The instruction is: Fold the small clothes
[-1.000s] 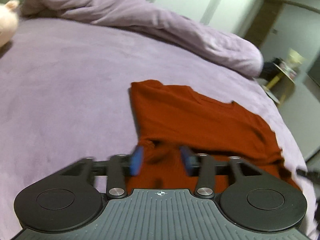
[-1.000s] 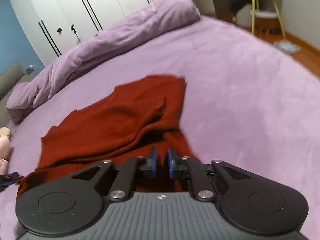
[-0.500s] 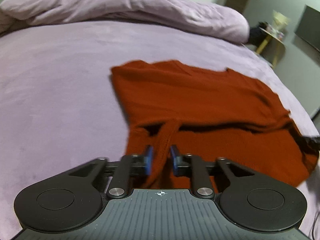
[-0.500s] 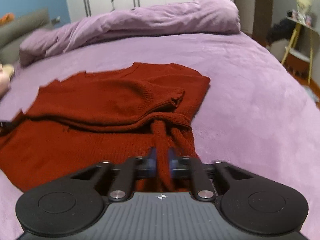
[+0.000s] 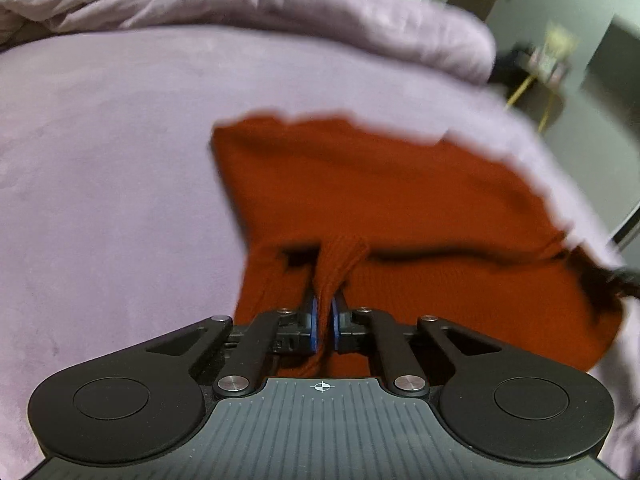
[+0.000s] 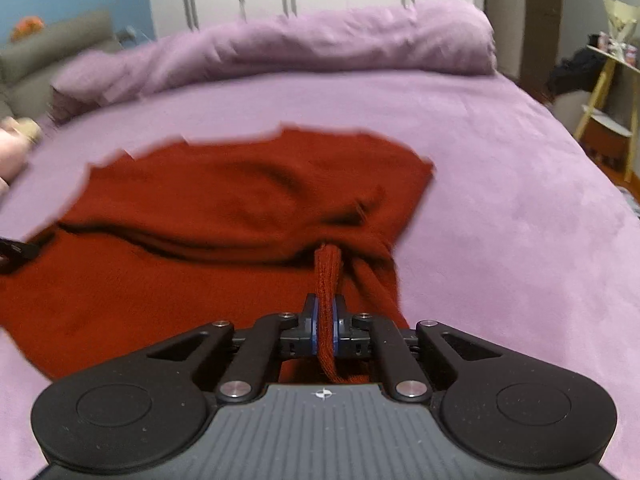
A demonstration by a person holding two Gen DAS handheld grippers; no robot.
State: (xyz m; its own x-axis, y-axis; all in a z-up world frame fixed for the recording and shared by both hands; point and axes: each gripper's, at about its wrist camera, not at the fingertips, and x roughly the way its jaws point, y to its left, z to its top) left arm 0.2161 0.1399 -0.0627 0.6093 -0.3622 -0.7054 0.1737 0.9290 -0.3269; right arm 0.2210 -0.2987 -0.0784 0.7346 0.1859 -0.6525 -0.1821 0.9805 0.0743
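The red knit sweater [image 6: 224, 208] lies partly folded on the purple bed [image 6: 500, 200], one layer doubled over the near part. We hold a pinched ridge of its fabric in each gripper. The left gripper [image 5: 323, 320] has just been closing and is clamped on a bunched fold near the sweater's left edge. The right gripper [image 6: 324, 326] has likewise just been closing and is clamped on a ribbed fold near the right edge. A rolled purple duvet [image 6: 320, 44] lies along the far side of the bed.
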